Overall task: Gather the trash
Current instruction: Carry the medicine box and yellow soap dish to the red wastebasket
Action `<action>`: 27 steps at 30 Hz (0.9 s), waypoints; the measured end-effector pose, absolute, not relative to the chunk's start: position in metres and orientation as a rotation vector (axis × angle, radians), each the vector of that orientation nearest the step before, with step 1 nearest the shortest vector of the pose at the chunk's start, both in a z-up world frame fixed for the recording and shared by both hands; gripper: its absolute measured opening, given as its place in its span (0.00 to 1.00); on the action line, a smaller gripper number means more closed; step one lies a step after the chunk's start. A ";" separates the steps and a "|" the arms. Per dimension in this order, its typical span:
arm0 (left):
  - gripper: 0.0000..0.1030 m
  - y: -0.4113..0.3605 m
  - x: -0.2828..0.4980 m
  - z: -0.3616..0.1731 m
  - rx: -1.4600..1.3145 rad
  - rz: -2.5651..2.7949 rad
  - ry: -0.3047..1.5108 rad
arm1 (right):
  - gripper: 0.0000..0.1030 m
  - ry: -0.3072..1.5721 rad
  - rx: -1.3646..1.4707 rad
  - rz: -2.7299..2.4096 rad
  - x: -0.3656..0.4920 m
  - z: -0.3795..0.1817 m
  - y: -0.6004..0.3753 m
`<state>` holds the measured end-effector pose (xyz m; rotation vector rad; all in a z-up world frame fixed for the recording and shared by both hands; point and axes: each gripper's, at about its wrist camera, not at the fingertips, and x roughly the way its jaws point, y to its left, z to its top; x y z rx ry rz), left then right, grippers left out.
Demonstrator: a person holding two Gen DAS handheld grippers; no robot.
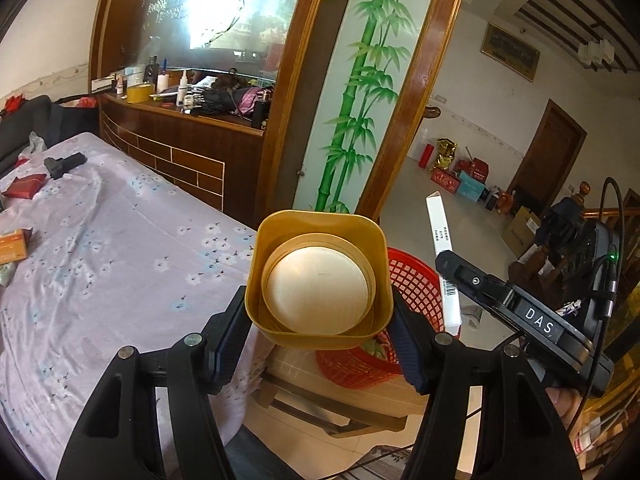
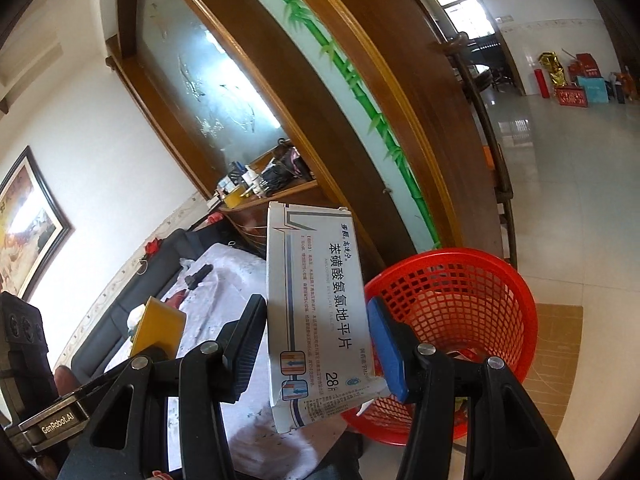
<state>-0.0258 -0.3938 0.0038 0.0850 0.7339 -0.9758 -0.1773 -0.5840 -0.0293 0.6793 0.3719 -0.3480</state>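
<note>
On the flowered bed at left, a red packet and an orange box still wait. The left claw is clamped on a yellow tub, cream lid inside; the right claw pinches a white medicine carton. Both hang beside the red basket, nothing dropped yet.

Daylight fills the room, bright and sharp. The frosted glass glares white. Fisheye bending curves the edges, with black corners.
</note>
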 end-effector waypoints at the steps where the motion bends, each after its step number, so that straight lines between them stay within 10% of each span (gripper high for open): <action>1: 0.62 -0.395 -0.026 0.003 0.086 -0.978 0.734 | 0.55 0.374 0.681 -0.351 -0.177 -0.029 -0.584; 27: 0.62 -0.423 -0.010 -0.025 0.076 -1.059 0.817 | 0.55 0.388 0.754 -0.373 -0.185 -0.040 -0.599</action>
